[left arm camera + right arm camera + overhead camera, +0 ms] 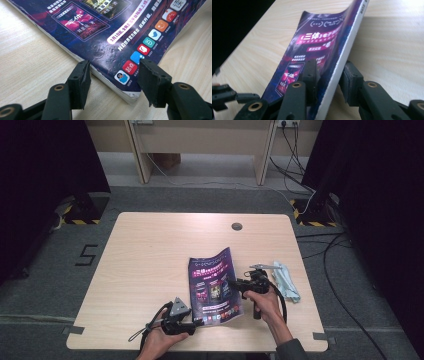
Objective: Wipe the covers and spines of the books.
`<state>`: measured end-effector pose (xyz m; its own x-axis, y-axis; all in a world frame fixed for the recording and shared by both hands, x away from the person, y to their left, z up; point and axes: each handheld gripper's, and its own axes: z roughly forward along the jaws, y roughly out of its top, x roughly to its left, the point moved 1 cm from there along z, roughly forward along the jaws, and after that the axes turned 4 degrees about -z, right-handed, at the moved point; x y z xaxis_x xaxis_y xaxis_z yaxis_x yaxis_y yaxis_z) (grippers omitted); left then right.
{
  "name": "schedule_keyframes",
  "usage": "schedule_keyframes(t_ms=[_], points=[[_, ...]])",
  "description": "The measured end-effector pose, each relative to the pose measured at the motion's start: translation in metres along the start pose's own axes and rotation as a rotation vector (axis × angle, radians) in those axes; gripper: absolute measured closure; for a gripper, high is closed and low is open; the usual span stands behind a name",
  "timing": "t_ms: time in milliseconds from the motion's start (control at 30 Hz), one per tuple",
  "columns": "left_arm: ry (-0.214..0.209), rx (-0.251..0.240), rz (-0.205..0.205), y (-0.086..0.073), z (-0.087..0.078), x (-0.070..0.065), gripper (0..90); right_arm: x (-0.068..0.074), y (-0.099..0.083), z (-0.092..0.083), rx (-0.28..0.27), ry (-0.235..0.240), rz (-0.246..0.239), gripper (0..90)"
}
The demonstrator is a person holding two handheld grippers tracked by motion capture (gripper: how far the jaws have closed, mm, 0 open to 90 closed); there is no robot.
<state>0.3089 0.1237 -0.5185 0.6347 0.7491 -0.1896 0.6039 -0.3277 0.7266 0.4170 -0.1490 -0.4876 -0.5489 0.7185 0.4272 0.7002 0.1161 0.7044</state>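
Observation:
A purple-covered magazine (212, 270) lies on the light wooden table (150, 260), its right edge lifted and its cover curved. My right gripper (234, 284) is shut on that right edge. In the right gripper view one pad (312, 72) presses the cover of the magazine (324, 37) and the other sits behind the white page block. My left gripper (199, 322) is at the magazine's near left corner. In the left gripper view its jaws (112, 67) stand open, with the corner of the magazine (105, 32) between them and a gap at each pad.
A white and teal packet (286, 281) lies at the table's right edge, just beyond my right hand. A round cable hole (237, 226) sits near the far edge. Cables run over the floor at the right, and a desk frame stands behind.

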Motion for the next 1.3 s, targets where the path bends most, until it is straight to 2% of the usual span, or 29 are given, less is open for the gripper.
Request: schedule_keyframes(t_ms=[167, 233, 433, 533, 600, 700, 833, 900, 967, 1033, 1067, 1167, 1300], points=[[-0.006, 0.002, -0.009, 0.000, 0.000, 0.002, 43.2, 0.002, 0.003, -0.003, 0.017, 0.002, -0.052, 68.9], [-0.008, 0.002, -0.014, -0.001, -0.001, 0.003, 42.8, 0.001, 0.003, -0.004, 0.014, 0.008, -0.057, 70.6], [-0.018, -0.006, -0.019, -0.001, -0.001, 0.005, 37.9, 0.005, 0.009, -0.006, 0.031, 0.003, -0.111, 75.9], [-0.017, -0.019, -0.021, 0.001, -0.007, 0.012, 36.2, 0.006, 0.013, -0.003, 0.061, -0.015, -0.139, 78.0], [-0.012, -0.036, -0.039, 0.003, -0.014, 0.019, 35.8, 0.006, 0.019, -0.003, 0.081, -0.018, -0.141, 78.8], [0.009, -0.055, -0.075, 0.003, -0.028, 0.036, 34.4, 0.009, 0.028, -0.003, 0.094, -0.025, -0.158, 80.4], [0.045, -0.035, -0.117, -0.002, -0.042, 0.058, 32.8, 0.012, 0.038, -0.004, 0.118, -0.033, -0.184, 81.6], [0.059, -0.023, -0.131, -0.005, -0.045, 0.063, 32.1, 0.012, 0.042, -0.004, 0.127, -0.038, -0.185, 81.9], [0.091, -0.003, -0.127, -0.008, -0.046, 0.069, 30.4, 0.013, 0.047, -0.004, 0.135, -0.041, -0.195, 82.3], [0.132, -0.006, -0.125, -0.010, -0.048, 0.072, 29.8, 0.016, 0.053, -0.006, 0.145, -0.045, -0.205, 82.7], [0.139, -0.006, -0.121, -0.010, -0.048, 0.072, 29.5, 0.017, 0.056, -0.006, 0.150, -0.048, -0.215, 82.8], [0.179, 0.020, -0.094, -0.011, -0.046, 0.074, 29.4, 0.021, 0.064, -0.007, 0.175, -0.057, -0.244, 83.0], [0.184, 0.050, -0.097, -0.013, -0.045, 0.077, 29.4, 0.030, 0.080, -0.010, 0.216, -0.082, -0.290, 83.1]])
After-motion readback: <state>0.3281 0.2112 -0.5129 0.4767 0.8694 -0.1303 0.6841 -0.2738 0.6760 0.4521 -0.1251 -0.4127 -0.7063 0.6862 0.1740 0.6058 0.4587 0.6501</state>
